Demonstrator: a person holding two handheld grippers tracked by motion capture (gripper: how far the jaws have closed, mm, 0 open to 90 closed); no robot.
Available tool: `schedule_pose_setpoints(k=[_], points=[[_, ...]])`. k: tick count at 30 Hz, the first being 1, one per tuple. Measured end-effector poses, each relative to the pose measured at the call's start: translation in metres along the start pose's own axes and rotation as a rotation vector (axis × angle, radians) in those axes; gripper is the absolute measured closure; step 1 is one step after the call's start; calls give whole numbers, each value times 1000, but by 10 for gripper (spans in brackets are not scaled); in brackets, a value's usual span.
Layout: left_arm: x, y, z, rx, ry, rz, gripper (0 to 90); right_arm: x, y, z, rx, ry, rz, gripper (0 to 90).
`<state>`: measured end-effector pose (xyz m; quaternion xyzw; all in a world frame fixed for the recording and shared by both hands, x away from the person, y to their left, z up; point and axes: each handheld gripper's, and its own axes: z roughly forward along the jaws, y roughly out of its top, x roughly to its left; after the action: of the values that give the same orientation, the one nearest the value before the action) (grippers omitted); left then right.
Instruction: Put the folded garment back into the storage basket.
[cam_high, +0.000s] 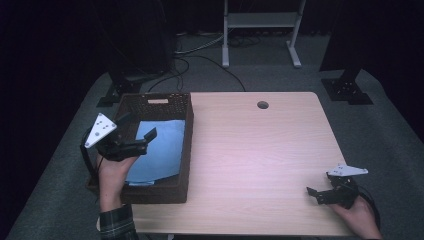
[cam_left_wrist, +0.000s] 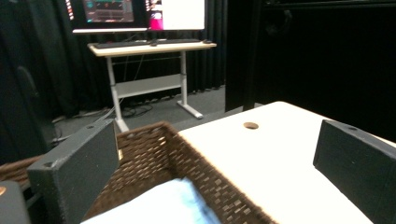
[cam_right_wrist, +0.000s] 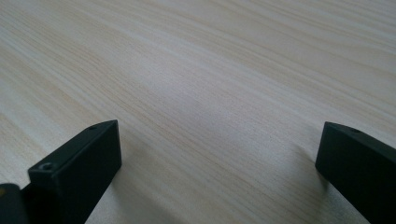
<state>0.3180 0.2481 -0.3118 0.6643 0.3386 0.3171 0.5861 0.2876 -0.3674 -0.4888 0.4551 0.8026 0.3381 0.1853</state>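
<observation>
1 pale wooden rectangular worktop (cam_high: 260, 160) carries 1 dark brown woven wicker basket (cam_high: 184, 150), which sits along the worktop's left edge and runs from near the far-left corner almost to the near edge. Inside the basket lies 1 light blue folded cloth (cam_high: 162, 150), spread over most of the basket floor and reaching toward its near wall. The worktop has 1 small round hole (cam_high: 262, 105) close to the middle of its far edge.

There are 2 claws, 1 in each hand. The left claw (cam_high: 136, 131) hangs above the basket's left half, over the blue cloth and not touching it, its 2 black jaws spread wide apart with nothing between them. In the left gripper view the wicker basket (cam_left_wrist: 187, 163) wall and a strip of the blue cloth (cam_left_wrist: 163, 205) show below the parted jaws, with the worktop (cam_left_wrist: 280, 163) beyond.

The right claw (cam_high: 314, 192) sits low near the worktop's near-right corner, well apart from the basket, its 2 jaws likewise spread and holding nothing. The right gripper view looks along them at bare wood grain of the worktop (cam_right_wrist: 210, 93)

Behind the worktop, on the grey carpet, stands 1 white-framed desk (cam_high: 260, 20) with 2 legs
</observation>
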Motion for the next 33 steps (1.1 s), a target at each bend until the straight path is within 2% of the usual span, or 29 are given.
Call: schedule_pose_setpoints(k=[7,14,21,33], points=[[-43,12,23,-26,-42,6,0,0,0,0,0,0,0,0],[-83,11,49,-37,-113,21,0,0,0,0,0,0,0,0],[-121,0,72,-5,-188,58,0,0,0,0,0,0,0,0],[-164,-31,101,7,-281,46,0,0,0,0,0,0,1,0]])
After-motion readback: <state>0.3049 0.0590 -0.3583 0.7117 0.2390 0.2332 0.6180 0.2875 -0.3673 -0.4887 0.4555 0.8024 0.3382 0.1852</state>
